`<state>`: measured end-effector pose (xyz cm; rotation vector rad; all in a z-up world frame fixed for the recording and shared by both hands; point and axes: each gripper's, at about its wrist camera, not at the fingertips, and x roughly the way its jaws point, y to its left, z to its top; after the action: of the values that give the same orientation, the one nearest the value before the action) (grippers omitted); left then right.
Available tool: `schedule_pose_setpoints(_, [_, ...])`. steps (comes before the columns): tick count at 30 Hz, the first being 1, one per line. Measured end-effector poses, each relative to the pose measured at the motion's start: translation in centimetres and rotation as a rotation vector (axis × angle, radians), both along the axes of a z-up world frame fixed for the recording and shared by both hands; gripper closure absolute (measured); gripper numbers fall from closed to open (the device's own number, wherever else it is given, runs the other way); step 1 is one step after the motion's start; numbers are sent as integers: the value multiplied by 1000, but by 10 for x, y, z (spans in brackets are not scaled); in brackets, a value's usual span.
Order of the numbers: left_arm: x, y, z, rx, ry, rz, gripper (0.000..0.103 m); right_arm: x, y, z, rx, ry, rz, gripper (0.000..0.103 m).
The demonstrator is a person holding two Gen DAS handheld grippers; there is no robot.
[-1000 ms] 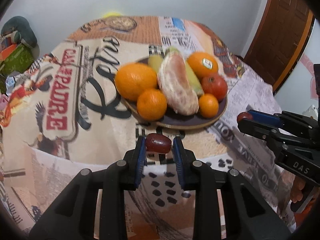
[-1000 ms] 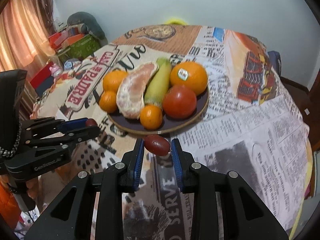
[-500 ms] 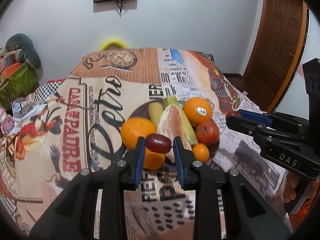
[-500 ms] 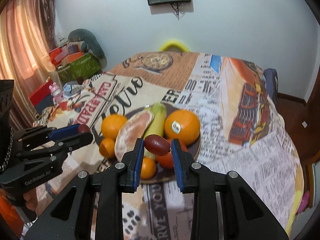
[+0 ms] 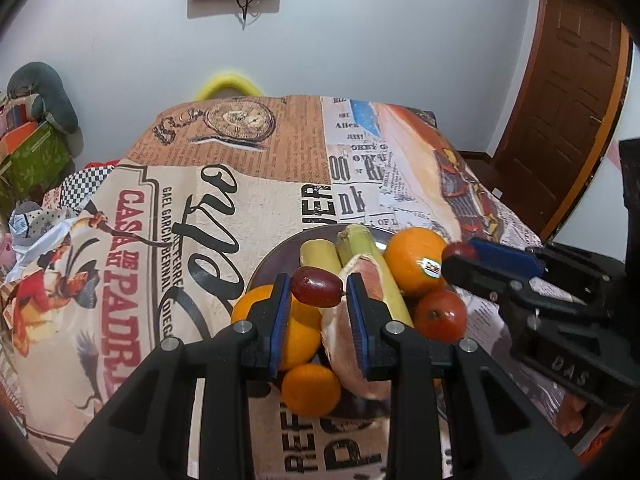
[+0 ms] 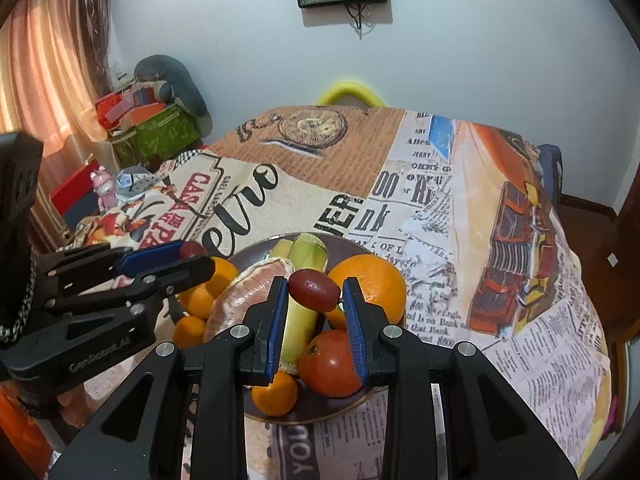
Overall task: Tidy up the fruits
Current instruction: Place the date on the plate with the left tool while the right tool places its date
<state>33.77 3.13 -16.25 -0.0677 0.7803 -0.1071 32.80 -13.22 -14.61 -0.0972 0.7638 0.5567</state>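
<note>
Both grippers have lifted back from the plate (image 5: 276,256), the left gripper (image 5: 316,292) clamped on a grape (image 5: 316,291) held crosswise, the right gripper (image 6: 314,292) likewise on its grape (image 6: 314,290), the fruit-filled plate lying ahead and below.

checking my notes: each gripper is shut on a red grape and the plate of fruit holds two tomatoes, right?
Not quite: the plate holds one tomato, as the right wrist view shows. The rest stands: the left gripper and the right gripper are each shut on a red grape.
</note>
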Motion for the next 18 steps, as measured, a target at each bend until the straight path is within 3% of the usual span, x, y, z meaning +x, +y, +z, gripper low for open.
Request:
schedule_pose_setpoints(13, [27, 5, -20, -52, 55, 7, 75, 9, 8, -26, -28, 54, 24, 77])
schedule_pose_setpoints(18, [28, 7, -20, -56, 59, 16, 69, 11, 10, -30, -32, 72, 24, 75])
